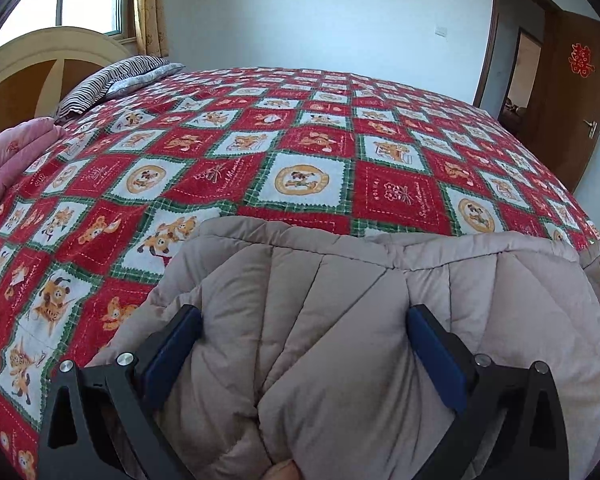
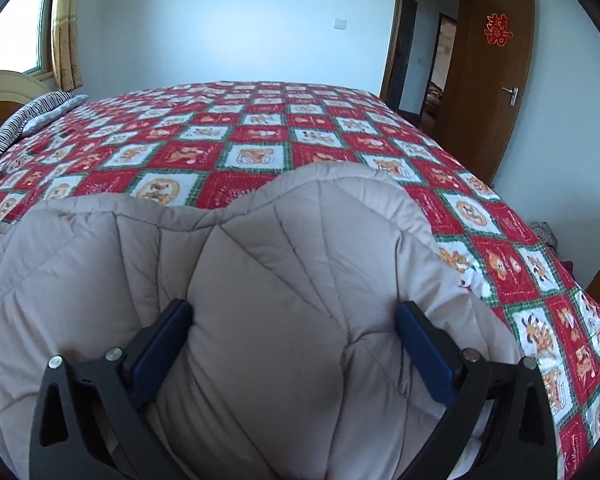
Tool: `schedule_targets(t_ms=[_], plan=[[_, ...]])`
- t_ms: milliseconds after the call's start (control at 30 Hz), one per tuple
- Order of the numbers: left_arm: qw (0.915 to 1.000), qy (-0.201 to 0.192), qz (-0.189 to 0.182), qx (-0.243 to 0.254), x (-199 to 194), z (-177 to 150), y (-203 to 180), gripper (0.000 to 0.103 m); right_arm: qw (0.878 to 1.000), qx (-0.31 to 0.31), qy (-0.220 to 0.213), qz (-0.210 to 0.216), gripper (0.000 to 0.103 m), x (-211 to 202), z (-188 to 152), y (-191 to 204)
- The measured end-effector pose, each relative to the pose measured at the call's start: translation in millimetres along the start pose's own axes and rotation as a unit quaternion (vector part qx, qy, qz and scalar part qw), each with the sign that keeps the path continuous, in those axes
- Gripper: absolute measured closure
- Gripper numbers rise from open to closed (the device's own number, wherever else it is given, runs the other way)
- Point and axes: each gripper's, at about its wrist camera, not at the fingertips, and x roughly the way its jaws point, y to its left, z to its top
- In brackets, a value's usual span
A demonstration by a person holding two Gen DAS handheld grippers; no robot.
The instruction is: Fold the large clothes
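A beige quilted puffer coat lies bunched at the near edge of the bed, and it also fills the near part of the right wrist view. My left gripper has its blue pads wide apart with a thick bulge of the coat pressed between them. My right gripper holds another thick bulge of the same coat between its pads the same way. Both sets of jaws squeeze the padding. The coat's lower part is hidden below the grippers.
The bed wears a red, white and green cartoon-patterned cover. A striped pillow and a pink folded quilt lie at the head end, left. A brown open door stands at the right. A wooden headboard is far left.
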Motion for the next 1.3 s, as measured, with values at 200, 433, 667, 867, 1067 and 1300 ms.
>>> schedule_targets(t_ms=[200, 433, 667, 867, 1067, 1300], plan=[[1.0, 0.002, -0.006, -0.002, 2, -2, 1, 0.001, 1.0, 0.003, 0.017, -0.005, 0.0, 5, -4, -2], [0.9999, 0.001, -0.015, -0.001, 0, -5, 1, 0.001, 1.0, 0.005, 0.025, -0.009, 0.0, 3, -11, -4], [0.9998, 0.003, -0.02, 0.003, -4, -10, -1, 0.001, 1.0, 0.007, 0.026, -0.013, 0.0, -2, -18, -6], [0.9997, 0.006, -0.022, 0.004, -2, -10, -1, 0.001, 1.0, 0.015, 0.022, -0.011, 0.0, -3, -20, -9], [0.9995, 0.026, -0.016, 0.011, -5, -5, -3, 0.001, 0.999, 0.009, 0.026, -0.017, 0.0, -2, -21, -9], [0.9975, -0.024, 0.024, 0.061, -72, -18, -10, 0.001, 0.998, -0.004, 0.056, -0.025, 0.0, -11, -11, -4]])
